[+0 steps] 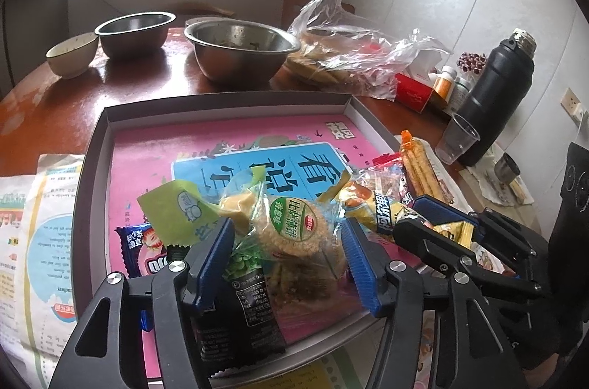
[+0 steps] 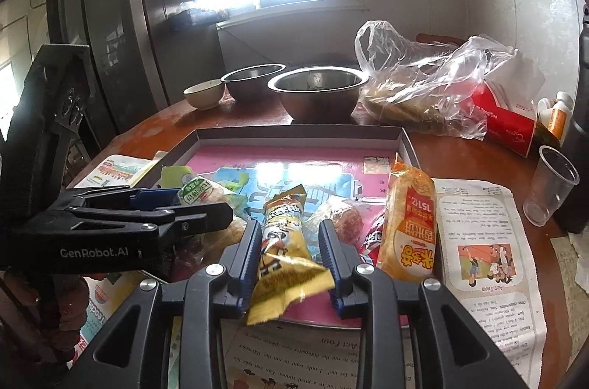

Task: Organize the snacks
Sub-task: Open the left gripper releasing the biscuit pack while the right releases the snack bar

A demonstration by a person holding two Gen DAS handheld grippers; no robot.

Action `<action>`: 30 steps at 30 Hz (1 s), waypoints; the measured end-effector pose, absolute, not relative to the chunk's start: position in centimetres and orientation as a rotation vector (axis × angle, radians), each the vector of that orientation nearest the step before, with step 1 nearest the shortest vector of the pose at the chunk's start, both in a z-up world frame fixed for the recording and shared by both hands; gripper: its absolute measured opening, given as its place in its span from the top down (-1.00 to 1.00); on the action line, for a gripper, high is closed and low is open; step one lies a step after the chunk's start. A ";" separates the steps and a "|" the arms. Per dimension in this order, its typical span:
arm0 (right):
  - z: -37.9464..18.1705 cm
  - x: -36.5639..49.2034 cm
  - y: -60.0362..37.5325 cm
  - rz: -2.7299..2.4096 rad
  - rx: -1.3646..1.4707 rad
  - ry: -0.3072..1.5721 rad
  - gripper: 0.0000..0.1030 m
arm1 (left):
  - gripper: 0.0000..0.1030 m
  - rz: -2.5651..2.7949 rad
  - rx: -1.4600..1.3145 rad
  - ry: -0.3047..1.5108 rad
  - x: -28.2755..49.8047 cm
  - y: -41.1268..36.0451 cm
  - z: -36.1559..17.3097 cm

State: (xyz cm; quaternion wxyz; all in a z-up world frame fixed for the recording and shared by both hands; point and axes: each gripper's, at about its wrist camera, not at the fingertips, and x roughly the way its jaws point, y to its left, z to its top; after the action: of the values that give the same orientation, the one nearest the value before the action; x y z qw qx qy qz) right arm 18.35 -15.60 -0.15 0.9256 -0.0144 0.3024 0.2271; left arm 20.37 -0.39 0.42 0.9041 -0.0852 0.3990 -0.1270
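A shallow grey tray (image 1: 96, 146) with a pink printed floor holds a pile of snack packets near its front. My left gripper (image 1: 289, 241) is open, its blue pads on either side of a clear packet of round biscuits with a green label (image 1: 294, 227). A black packet (image 1: 243, 311) lies under the left finger. My right gripper (image 2: 291, 241) is open around a yellow snack packet (image 2: 283, 249) that lies across the tray's front edge (image 2: 313, 321); I cannot tell if the pads touch it. An orange packet (image 2: 408, 227) lies just right of it.
Two steel bowls (image 1: 239, 50) and a small ceramic bowl (image 1: 71, 54) stand behind the tray. A clear plastic bag of food (image 1: 349, 57), a red box (image 1: 414, 91), a black thermos (image 1: 497, 94) and a plastic cup (image 1: 456, 138) stand at the right. Printed paper sheets (image 2: 486, 241) lie beside the tray.
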 end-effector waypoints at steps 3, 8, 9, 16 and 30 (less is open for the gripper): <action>0.0 18.3 -15.7 0.458 -0.031 0.616 0.35 | -0.22 -0.261 -0.177 0.825 20.3 -0.3 0.5; -0.2 18.4 -16.0 0.437 -0.028 0.619 0.27 | -0.22 -0.260 -0.168 0.823 20.1 -0.5 0.6; -0.2 18.4 -16.0 0.433 -0.025 0.621 0.27 | -0.22 -0.259 -0.167 0.823 20.1 -0.5 0.6; -0.1 18.0 -16.2 0.425 -0.018 0.619 0.26 | -0.27 -0.259 -0.165 0.819 19.9 -0.6 0.8; 1.0 17.1 -17.1 0.404 0.010 0.581 -0.03 | -0.45 -0.257 -0.152 0.788 18.8 -0.7 1.9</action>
State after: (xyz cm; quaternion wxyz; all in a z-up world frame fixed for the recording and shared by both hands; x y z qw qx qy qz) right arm 17.10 -17.08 1.04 0.9381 0.0049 0.2843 0.1976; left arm 18.80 -0.70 1.95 0.9126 -0.0739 0.3823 -0.1249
